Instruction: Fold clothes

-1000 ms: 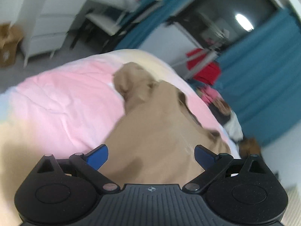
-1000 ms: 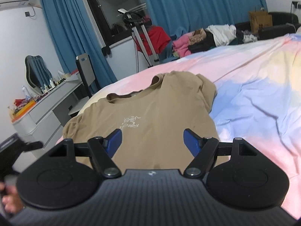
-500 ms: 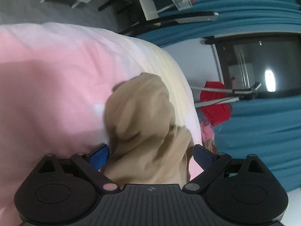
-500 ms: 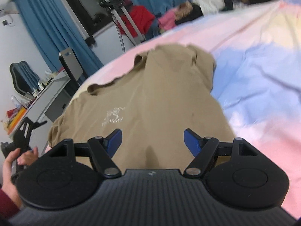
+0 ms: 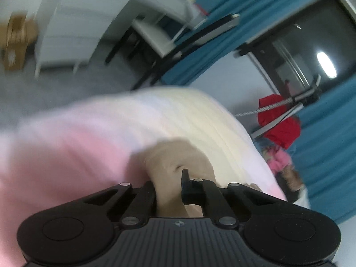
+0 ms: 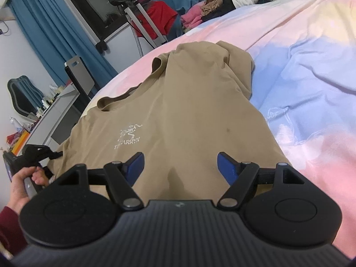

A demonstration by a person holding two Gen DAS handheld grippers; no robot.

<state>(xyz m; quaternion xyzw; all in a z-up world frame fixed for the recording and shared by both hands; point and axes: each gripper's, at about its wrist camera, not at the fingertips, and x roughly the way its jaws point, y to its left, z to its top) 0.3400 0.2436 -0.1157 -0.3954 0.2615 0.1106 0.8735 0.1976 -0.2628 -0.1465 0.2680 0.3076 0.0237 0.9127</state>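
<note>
A tan T-shirt [image 6: 184, 113] with a white chest logo lies face up on the pastel bedspread [image 6: 311, 66]; its far sleeve is folded over the body. My right gripper [image 6: 180, 166] is open, hovering just above the shirt's lower hem. My left gripper [image 5: 169, 187] is shut on the tan sleeve [image 5: 178, 155] at the bed's left edge. It also shows in the right wrist view [image 6: 37, 153], held by a hand at the shirt's near sleeve. The left wrist view is blurred.
A white dresser [image 5: 84, 29] and a chair [image 5: 169, 44] stand beyond the bed's left side. A red garment [image 6: 160, 15] hangs on a stand by the window. A clothes pile [image 6: 222, 2] lies at the far end.
My left gripper has shut on the tan sleeve. My right gripper has moved closer over the shirt's hem and stays open.
</note>
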